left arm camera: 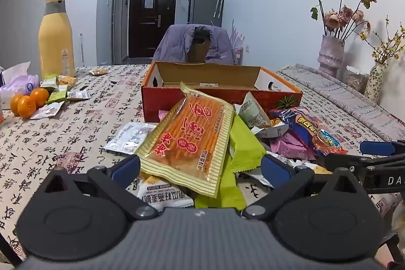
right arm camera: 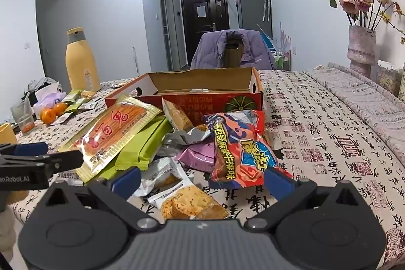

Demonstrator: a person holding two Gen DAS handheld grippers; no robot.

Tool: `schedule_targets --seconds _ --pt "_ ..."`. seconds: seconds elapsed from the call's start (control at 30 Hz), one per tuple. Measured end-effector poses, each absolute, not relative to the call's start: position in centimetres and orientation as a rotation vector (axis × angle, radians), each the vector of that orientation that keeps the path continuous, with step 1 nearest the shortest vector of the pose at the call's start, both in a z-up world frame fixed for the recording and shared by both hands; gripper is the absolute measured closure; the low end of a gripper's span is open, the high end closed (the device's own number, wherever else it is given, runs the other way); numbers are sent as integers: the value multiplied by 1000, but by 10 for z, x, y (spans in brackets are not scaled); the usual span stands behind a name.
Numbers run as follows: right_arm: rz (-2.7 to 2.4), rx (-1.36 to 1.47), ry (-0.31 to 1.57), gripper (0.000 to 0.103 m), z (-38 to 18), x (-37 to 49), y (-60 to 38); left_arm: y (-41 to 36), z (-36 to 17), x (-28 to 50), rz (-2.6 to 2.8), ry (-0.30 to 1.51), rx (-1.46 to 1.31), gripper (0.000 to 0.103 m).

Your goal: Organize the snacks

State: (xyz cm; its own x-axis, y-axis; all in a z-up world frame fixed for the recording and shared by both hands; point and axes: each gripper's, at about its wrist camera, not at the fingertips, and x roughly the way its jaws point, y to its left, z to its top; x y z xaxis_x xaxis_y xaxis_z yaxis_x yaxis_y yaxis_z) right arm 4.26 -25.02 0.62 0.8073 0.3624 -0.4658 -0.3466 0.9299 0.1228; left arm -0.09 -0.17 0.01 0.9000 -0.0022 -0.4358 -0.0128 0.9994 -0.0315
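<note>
A pile of snack packets lies on the table in front of an open red cardboard box (left arm camera: 283, 92) (right arm camera: 243, 103). A gold-edged orange biscuit-stick packet (left arm camera: 187, 138) (right arm camera: 111, 128) lies on top of green packets (left arm camera: 243, 143) (right arm camera: 141, 143). My left gripper (left arm camera: 200, 168) is open, its blue fingertips either side of that packet's near end. My right gripper (right arm camera: 202, 177) is open around the near end of a red and blue snack bag (right arm camera: 238, 143) (left arm camera: 311, 130). A clear packet of golden biscuits (right arm camera: 189, 201) lies between its fingers.
A yellow bottle (left arm camera: 57, 39) (right arm camera: 81, 60), oranges (left arm camera: 27, 103) (right arm camera: 52, 113), tissues and small packets sit at the left. Vases of dried roses (left arm camera: 331, 55) (right arm camera: 362, 52) stand at the right. A chair with a purple jacket (left arm camera: 195, 44) is behind the box.
</note>
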Motion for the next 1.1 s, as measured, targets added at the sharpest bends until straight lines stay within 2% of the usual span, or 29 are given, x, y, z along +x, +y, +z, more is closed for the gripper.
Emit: schedule_targets --seconds 1.1 --pt "375 20 531 0 2 42 -248 0 -3 -2 -25 471 -78 0"
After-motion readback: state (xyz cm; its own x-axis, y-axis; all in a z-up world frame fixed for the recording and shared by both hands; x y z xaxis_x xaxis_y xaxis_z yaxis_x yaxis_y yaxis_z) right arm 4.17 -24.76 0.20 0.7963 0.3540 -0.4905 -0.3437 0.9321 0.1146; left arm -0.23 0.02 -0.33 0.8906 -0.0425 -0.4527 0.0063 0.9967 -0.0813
